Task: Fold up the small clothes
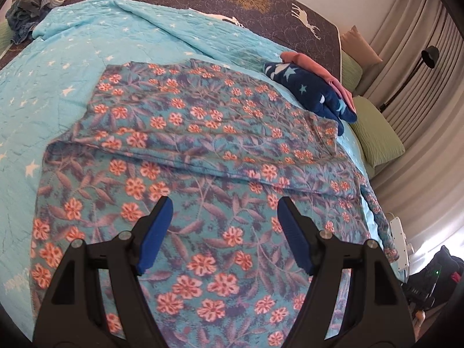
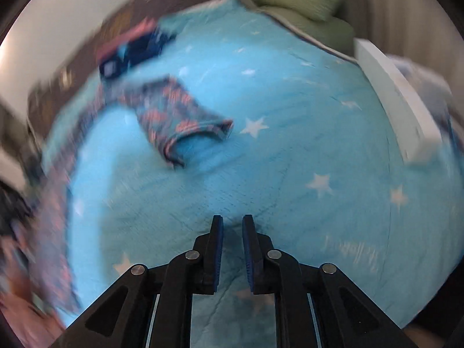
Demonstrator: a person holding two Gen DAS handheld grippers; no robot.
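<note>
Both grippers, left (image 1: pixel 223 203) and right (image 2: pixel 233 220), hover empty above floral garment (image 1: pixel 203 133).

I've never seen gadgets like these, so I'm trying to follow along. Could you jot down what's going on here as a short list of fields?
setting: bed with a light blue star blanket
main item: floral garment, spread flat with one part folded over
left gripper: fingers wide apart above the floral garment, holding nothing
right gripper: fingers a narrow gap apart, nothing between them, over bare blanket
nearby: navy star-print cloth on a pink cloth, past the garment
image quality: right view blurred
</note>
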